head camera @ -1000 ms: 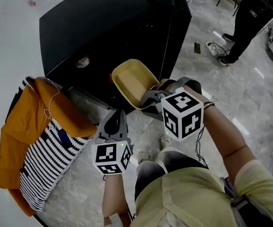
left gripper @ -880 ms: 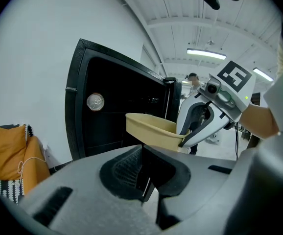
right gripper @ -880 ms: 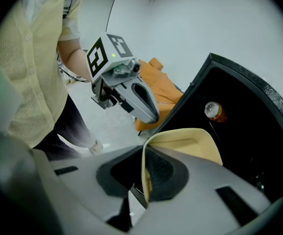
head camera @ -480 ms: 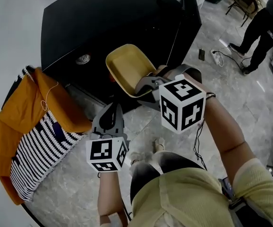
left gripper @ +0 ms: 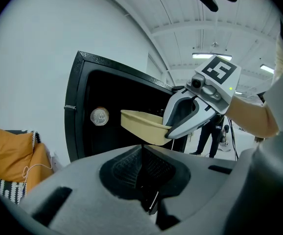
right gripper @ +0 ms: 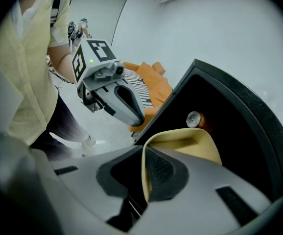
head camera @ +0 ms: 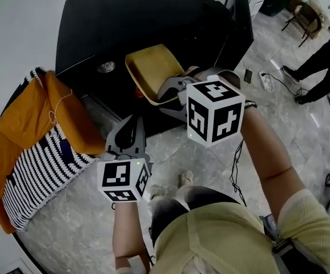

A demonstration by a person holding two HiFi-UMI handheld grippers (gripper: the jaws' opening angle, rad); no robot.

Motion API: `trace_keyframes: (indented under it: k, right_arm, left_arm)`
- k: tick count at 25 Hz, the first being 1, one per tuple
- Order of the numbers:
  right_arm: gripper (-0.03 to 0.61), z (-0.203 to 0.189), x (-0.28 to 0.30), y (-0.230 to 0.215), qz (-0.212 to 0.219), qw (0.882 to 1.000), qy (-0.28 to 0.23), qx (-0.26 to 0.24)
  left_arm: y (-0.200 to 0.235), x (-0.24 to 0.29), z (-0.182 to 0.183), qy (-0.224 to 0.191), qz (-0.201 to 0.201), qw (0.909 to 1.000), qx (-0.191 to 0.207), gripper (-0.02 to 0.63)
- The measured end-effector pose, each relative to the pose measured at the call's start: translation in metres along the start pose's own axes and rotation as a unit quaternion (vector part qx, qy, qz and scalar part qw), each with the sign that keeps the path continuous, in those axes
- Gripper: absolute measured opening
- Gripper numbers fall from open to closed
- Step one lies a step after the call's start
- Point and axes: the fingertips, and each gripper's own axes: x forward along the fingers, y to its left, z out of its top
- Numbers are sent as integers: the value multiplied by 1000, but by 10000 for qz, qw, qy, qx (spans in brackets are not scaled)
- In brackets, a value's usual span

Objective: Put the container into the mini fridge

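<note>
A shallow yellow container (head camera: 149,73) hangs tilted in front of the dark opening of the black mini fridge (head camera: 142,16). My right gripper (head camera: 173,93) is shut on the container's near rim. In the right gripper view the rim (right gripper: 190,143) runs between that gripper's (right gripper: 144,165) jaws, with the fridge interior (right gripper: 239,121) just beyond. My left gripper (head camera: 129,131) is lower and to the left, apart from the container, shut and holding nothing. In the left gripper view its pads (left gripper: 141,155) meet, and the container (left gripper: 141,126) and right gripper (left gripper: 193,111) float ahead.
A drinks can (head camera: 106,67) lies inside the fridge at the left, also seen as a can (right gripper: 195,119) in the right gripper view. The fridge door (head camera: 242,16) stands open at the right. An orange and striped cloth pile (head camera: 33,147) lies left on the marble floor. A person (head camera: 325,61) stands far right.
The right gripper has carried the container up and left, closer to the fridge opening and the can. The left gripper has drifted slightly left and stayed shut.
</note>
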Motion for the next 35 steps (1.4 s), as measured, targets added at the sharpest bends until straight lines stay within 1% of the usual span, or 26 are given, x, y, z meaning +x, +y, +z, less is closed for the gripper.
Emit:
trace_keyframes:
  k: [5, 11, 20, 27, 35]
  right_arm:
    - [38, 6, 4, -18, -74, 9999, -48, -80]
    - [38, 5, 7, -37, -140, 9999, -45, 14]
    - [38, 2, 15, -51, -334, 9994, 17, 36]
    - [39, -1, 18, -61, -593, 9981, 118, -63]
    - [40, -3, 21, -71, -819, 9963, 209, -132]
  left_arm:
    - [2, 3, 7, -82, 102, 9999, 14, 28]
    - [2, 7, 16, -203, 124, 9997, -67, 28]
    - [8, 17, 27, -394, 259, 9989, -4, 28]
    - [0, 31, 29, -413, 64, 9991, 92, 28]
    - [4, 35, 38, -536, 42, 9985, 52, 28]
